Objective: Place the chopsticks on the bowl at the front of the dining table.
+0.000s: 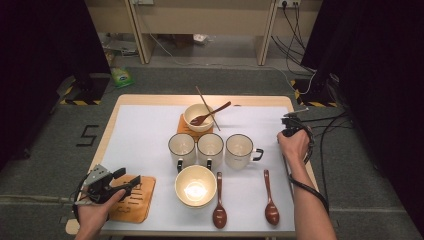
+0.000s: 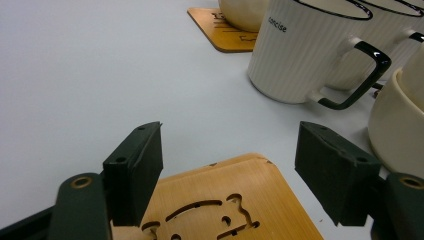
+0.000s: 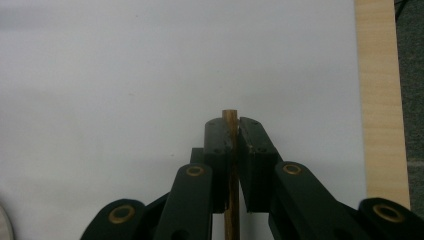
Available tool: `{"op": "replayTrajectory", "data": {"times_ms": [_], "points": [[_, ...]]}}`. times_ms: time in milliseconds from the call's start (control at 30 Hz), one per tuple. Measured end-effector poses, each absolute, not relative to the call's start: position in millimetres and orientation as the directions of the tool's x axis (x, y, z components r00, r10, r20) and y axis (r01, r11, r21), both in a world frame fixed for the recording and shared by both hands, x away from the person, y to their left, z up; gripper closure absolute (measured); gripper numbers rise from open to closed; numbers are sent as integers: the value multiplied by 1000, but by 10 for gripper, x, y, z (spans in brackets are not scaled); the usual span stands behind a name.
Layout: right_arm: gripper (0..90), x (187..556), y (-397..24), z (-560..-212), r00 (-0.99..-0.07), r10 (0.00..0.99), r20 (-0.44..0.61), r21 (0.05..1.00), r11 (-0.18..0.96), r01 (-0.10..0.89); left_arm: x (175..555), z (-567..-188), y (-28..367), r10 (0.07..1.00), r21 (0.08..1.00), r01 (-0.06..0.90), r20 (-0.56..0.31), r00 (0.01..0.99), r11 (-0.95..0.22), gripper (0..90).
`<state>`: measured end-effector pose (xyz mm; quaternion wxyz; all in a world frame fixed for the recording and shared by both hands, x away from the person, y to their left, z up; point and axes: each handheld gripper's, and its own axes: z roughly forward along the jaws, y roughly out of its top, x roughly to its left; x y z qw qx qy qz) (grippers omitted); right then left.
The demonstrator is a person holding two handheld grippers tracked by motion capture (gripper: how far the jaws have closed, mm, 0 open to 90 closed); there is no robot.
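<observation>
While a thin wooden stick (image 3: 230, 165) is pinched in the right gripper (image 3: 230, 131) right of the mugs (image 1: 210, 149), the left gripper (image 2: 230, 165) is held wide open over the coaster (image 2: 235, 205); placing it probably comes next.

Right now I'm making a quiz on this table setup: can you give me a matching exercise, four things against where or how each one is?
Things:
1. right gripper
2. left gripper
3. far bowl
4. near bowl

States:
A. empty, beside two spoons lying on the sheet
B. open above a wooden coaster
C. shut on a thin wooden stick
D. holds a spoon and a stick, on a coaster

Pairs: 1-C, 2-B, 3-D, 4-A
</observation>
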<state>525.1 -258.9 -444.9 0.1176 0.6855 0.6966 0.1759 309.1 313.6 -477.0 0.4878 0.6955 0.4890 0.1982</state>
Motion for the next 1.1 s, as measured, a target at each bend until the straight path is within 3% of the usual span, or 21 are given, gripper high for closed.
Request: {"op": "replayTrajectory", "data": {"times_ms": [900,1100], "points": [[826,5286,-2518,-4570,-41,997,59,397,15,918,3094,-4778,3136,873,872,488,-202,443,-46,264],[788,5282,-2520,-4560,-41,997,61,397,13,918,3093,-4777,3137,873,872,488,-201,443,-47,264]]}}
